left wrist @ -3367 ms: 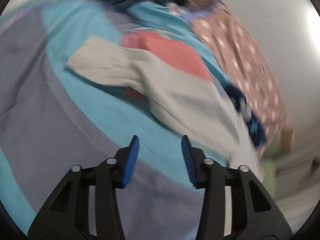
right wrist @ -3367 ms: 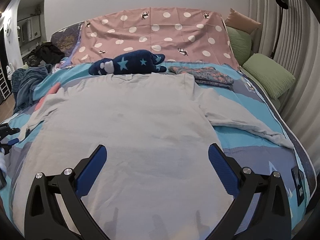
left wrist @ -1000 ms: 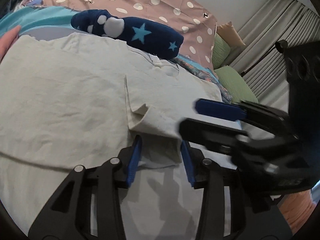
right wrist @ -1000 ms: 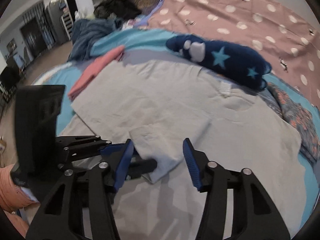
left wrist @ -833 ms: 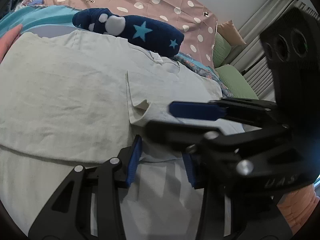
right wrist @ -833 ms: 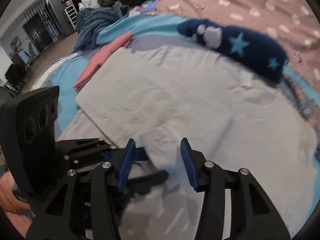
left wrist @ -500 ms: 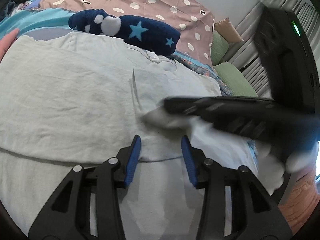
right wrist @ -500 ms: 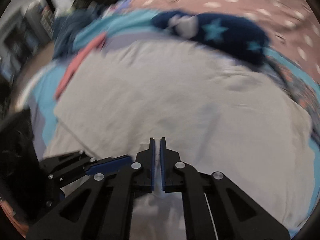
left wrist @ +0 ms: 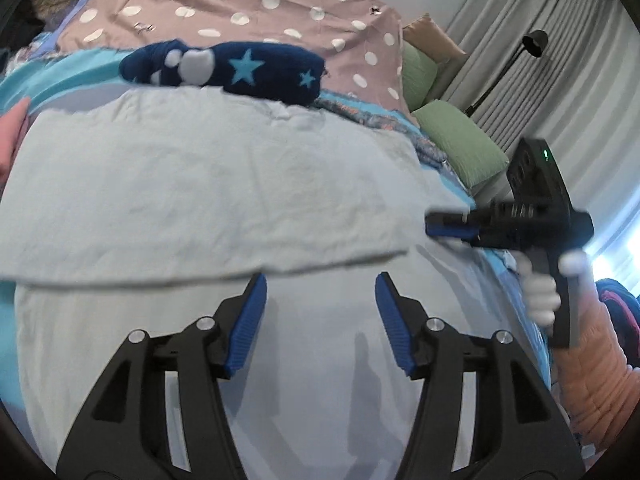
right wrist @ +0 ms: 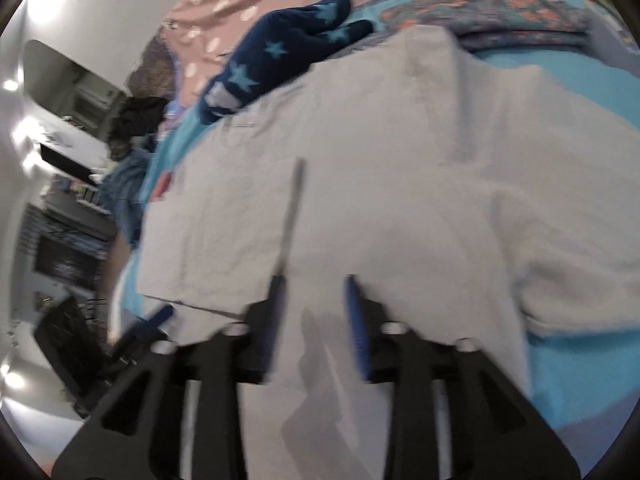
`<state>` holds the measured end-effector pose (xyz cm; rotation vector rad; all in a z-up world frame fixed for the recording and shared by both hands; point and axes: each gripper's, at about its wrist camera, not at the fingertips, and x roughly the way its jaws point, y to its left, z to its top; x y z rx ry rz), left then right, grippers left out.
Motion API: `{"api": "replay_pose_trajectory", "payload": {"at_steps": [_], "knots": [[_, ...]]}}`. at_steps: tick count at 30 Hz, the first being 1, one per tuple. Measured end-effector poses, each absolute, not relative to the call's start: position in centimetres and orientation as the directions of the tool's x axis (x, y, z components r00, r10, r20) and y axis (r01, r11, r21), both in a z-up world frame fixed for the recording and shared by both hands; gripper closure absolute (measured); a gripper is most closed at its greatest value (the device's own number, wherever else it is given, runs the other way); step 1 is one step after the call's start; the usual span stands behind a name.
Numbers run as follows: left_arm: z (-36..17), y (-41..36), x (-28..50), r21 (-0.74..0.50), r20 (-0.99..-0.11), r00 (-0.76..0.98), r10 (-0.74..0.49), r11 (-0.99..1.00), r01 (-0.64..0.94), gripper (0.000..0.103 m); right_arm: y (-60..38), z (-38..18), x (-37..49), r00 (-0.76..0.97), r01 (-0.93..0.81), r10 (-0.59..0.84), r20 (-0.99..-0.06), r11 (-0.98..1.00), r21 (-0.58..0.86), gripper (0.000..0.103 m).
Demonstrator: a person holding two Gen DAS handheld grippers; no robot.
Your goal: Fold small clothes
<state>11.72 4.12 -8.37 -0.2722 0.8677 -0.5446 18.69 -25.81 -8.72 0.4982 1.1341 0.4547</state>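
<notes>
A pale grey long-sleeved shirt (left wrist: pixel 224 184) lies spread on the bed, with one sleeve folded flat across its body. It fills the right wrist view (right wrist: pixel 400 184) too. My left gripper (left wrist: pixel 320 312) is open and empty, just above the shirt's lower half. My right gripper (right wrist: pixel 316 320) is open and empty over the shirt. It also shows in the left wrist view (left wrist: pixel 448 228) at the shirt's right edge, seen side-on.
A navy star-print garment (left wrist: pixel 240 70) lies behind the shirt's collar, before a pink polka-dot blanket (left wrist: pixel 248 4). A folded floral garment (right wrist: pixel 500 12) and green pillows (left wrist: pixel 460 144) lie to the right. A pink garment (left wrist: pixel 12 128) lies at the left.
The right gripper closed on the sleeve end, carried it rightward across the shirt, and has opened and let go. The left gripper has opened wider and pulled back.
</notes>
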Motion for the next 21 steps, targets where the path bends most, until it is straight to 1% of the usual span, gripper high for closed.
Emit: {"api": "replay_pose_trajectory", "payload": {"at_steps": [2, 3, 5, 7, 8, 9, 10, 11, 12, 14, 15, 16, 18, 19, 21], "knots": [[-8.7, 5.2, 11.2, -0.458, -0.652, 0.513, -0.558, 0.829, 0.320, 0.051, -24.1, -9.0, 20.2, 0.335, -0.117, 0.593, -0.732, 0.797, 0.592, 0.059], [-8.8, 5.6, 11.1, -0.467, -0.652, 0.511, -0.560, 0.828, 0.311, 0.053, -23.2, -9.3, 20.9, 0.326, -0.129, 0.584, -0.743, 0.806, 0.577, 0.057], [-9.1, 6.1, 11.0, -0.480, -0.654, 0.507, -0.562, 0.826, 0.296, 0.053, -21.9, -9.9, 22.3, 0.335, -0.142, 0.553, -0.763, 0.830, 0.540, 0.056], [-9.5, 6.4, 11.5, -0.509, -0.658, 0.492, -0.570, 0.818, 0.267, 0.053, -20.8, -10.2, 23.7, 0.365, -0.150, 0.537, -0.761, 0.840, 0.521, 0.055], [-9.6, 6.3, 11.8, -0.518, -0.658, 0.487, -0.575, 0.814, 0.261, 0.053, -20.2, -10.1, 24.2, 0.371, -0.154, 0.535, -0.759, 0.842, 0.518, 0.056], [-9.7, 6.1, 12.4, -0.520, -0.661, 0.488, -0.571, 0.817, 0.251, 0.050, -19.7, -10.0, 24.5, 0.365, -0.162, 0.542, -0.757, 0.838, 0.521, 0.080], [-9.8, 6.0, 12.8, -0.522, -0.663, 0.488, -0.568, 0.817, 0.243, 0.050, -19.6, -10.1, 24.9, 0.354, -0.163, 0.554, -0.754, 0.830, 0.533, 0.097], [-9.9, 5.8, 13.2, -0.524, -0.666, 0.490, -0.563, 0.820, 0.230, 0.050, -19.4, -9.7, 24.9, 0.358, -0.160, 0.565, -0.744, 0.822, 0.547, 0.099], [-9.8, 5.8, 13.5, -0.525, -0.667, 0.492, -0.559, 0.822, 0.222, 0.050, -19.5, -9.0, 24.8, 0.384, -0.167, 0.556, -0.737, 0.827, 0.536, 0.099], [-9.4, 5.9, 13.7, -0.523, -0.664, 0.506, -0.551, 0.826, 0.212, 0.047, -20.4, -6.9, 24.2, 0.449, -0.179, 0.544, -0.709, 0.832, 0.525, 0.100], [-9.1, 6.1, 13.6, -0.512, -0.662, 0.522, -0.538, 0.833, 0.209, 0.042, -21.1, -6.1, 24.1, 0.469, -0.174, 0.544, -0.695, 0.829, 0.531, 0.100], [-8.8, 6.4, 13.3, -0.497, -0.664, 0.537, -0.521, 0.843, 0.203, 0.039, -21.8, -5.5, 23.8, 0.491, -0.164, 0.531, -0.690, 0.835, 0.526, 0.100], [-8.5, 7.1, 12.5, -0.467, -0.668, 0.560, -0.490, 0.862, 0.197, 0.038, -23.9, -4.5, 23.6, 0.538, -0.136, 0.476, -0.696, 0.863, 0.486, 0.100], [-8.4, 7.5, 12.1, -0.454, -0.668, 0.571, -0.477, 0.869, 0.195, 0.034, -25.3, -4.4, 23.6, 0.555, -0.111, 0.444, -0.704, 0.878, 0.466, 0.100], [-8.6, 8.9, 11.5, -0.432, -0.679, 0.585, -0.444, 0.886, 0.170, 0.033, -27.2, -4.9, 23.8, 0.549, -0.073, 0.449, -0.705, 0.866, 0.494, 0.100]]}}
